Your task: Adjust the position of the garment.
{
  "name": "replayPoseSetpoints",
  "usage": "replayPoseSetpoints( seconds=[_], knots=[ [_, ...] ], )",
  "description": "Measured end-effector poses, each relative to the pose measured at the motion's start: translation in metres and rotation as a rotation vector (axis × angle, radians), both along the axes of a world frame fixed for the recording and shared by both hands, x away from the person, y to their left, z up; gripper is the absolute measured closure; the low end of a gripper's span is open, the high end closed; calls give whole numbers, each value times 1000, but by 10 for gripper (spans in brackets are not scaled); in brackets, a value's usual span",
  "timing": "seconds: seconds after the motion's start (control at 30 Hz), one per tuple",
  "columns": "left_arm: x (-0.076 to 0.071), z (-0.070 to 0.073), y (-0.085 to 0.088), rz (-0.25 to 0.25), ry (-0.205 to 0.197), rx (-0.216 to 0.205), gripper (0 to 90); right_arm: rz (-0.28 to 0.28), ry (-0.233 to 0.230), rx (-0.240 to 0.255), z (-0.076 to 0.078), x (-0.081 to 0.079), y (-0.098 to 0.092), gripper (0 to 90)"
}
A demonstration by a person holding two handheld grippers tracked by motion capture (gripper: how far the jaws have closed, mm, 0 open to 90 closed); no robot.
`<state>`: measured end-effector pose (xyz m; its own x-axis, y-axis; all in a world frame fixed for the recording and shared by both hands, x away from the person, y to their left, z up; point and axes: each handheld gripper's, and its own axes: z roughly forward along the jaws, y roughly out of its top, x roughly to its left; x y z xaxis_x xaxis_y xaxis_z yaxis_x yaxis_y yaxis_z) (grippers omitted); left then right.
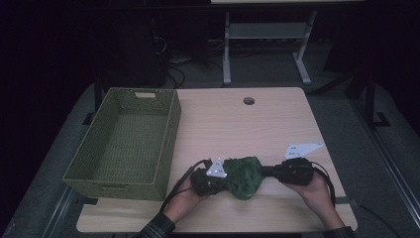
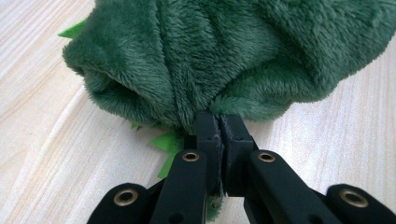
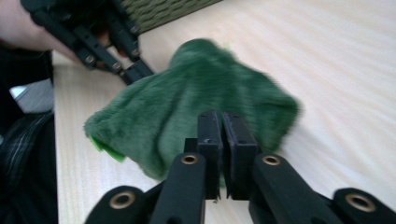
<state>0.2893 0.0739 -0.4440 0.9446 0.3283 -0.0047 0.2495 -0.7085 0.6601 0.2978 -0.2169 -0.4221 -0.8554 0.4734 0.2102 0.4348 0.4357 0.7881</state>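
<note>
A green plush toy point(image 1: 243, 177) with light green felt spikes point(image 2: 168, 142) lies near the table's front edge, between my two grippers. From the left, my left gripper point(image 1: 226, 181) is shut on a bunched fold of the plush point(image 2: 233, 56); its jaws meet at the fold point(image 2: 220, 123). From the right, my right gripper point(image 1: 264, 172) is shut on the opposite edge point(image 3: 221, 121). In the right gripper view the plush point(image 3: 187, 107) stretches away toward the left gripper point(image 3: 138, 71) at the upper left. A hand holds each gripper.
A green woven basket point(image 1: 168, 144) with nothing in it stands on the left part of the wooden table point(image 1: 237, 124), close to the left hand. A round cable hole point(image 1: 248, 100) sits near the far edge. A table frame and cables stand on the floor beyond.
</note>
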Motion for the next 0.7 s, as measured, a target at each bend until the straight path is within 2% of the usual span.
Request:
replayPoseSetpoints(
  seconds=[0.2, 0.3, 0.37, 0.53, 0.57, 0.6, 0.63, 0.7],
  knots=[
    [1, -1, 1, -6, 8, 3, 878, 8, 58, -121, -27, 9, 17, 900],
    [2, -3, 2, -2, 10, 12, 880, 10, 77, -127, -32, 12, 18, 900],
    [4, -3, 4, -2, 4, 34, 883, 10, 86, -138, -35, 14, 19, 900],
    [14, -3, 11, 38, -19, 52, 888, -25, 72, -148, -39, 22, 20, 900],
    [16, -3, 12, 47, -21, 57, 887, -41, 64, -169, -41, 24, 21, 900],
    [16, -5, 13, 58, -31, 73, 887, -63, 55, -221, -45, 26, 24, 900],
    [17, -6, 14, 60, -35, 78, 884, -64, 52, -188, -48, 29, 23, 900],
    [18, -6, 17, 64, -19, 62, 875, -68, 57, -181, -48, 31, 26, 900]
  ],
)
